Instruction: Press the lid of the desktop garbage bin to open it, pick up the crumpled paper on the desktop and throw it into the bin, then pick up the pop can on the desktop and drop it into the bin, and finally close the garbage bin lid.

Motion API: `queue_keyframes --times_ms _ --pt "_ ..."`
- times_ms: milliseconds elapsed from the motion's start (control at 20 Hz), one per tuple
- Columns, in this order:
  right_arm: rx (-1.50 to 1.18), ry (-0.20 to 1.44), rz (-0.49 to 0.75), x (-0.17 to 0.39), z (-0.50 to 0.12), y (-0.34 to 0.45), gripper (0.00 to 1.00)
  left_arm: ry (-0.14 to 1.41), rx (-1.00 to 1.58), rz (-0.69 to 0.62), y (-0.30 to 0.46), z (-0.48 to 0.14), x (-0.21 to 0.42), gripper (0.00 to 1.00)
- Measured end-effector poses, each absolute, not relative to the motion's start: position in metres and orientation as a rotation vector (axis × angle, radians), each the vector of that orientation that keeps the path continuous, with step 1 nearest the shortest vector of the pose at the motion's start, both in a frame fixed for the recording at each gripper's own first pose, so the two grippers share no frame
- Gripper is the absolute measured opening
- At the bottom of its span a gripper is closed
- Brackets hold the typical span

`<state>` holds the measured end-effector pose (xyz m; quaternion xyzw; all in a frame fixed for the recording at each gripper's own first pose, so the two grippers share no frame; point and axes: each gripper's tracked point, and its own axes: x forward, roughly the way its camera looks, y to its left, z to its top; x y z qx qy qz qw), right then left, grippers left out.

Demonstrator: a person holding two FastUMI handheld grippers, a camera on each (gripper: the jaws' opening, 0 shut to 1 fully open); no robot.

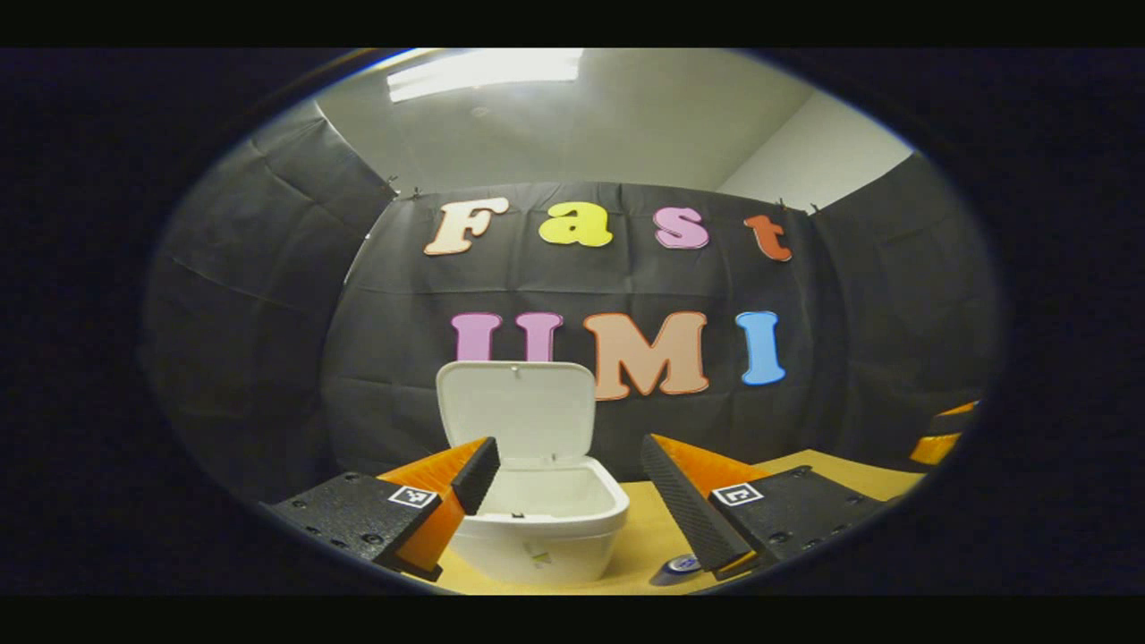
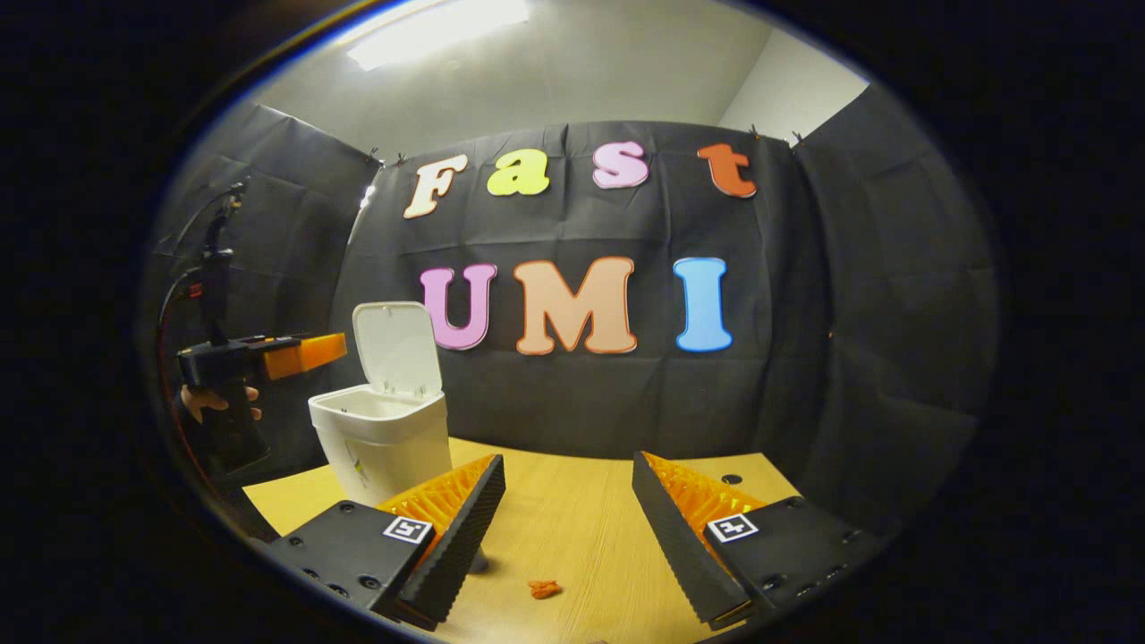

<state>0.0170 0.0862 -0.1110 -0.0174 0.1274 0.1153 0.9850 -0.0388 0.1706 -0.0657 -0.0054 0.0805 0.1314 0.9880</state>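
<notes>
No readable text — the only markings are small black-and-white square code tags (image 1: 412,496), one on each finger mount of the left gripper (image 1: 566,501) and of the right gripper (image 2: 569,528), patterns not words. The bin (image 1: 546,528) has a faint mark on its front — too small to read.

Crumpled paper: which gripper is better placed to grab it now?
Right: the crumpled paper lies just ahead of the right gripper's open fingers; the left gripper is up at the bin.
</notes>
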Motion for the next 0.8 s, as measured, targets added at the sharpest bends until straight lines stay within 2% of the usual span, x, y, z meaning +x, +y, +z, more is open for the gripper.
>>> queue_keyframes --times_ms 300,450,800 --pt "-0.038 0.57 0.306 0.021 -0.232 0.091 0.96 0.287 0.01 0.228 0.123 -0.104 -0.099 0.95" --pt "-0.083 0.653 0.331 0.027 -0.276 0.096 0.96 0.354 0.0 0.242 0.119 -0.119 -0.122 0.97" --pt "-0.176 0.833 0.363 0.042 -0.363 0.12 0.97 0.473 -0.013 0.326 0.127 -0.143 -0.167 0.95"
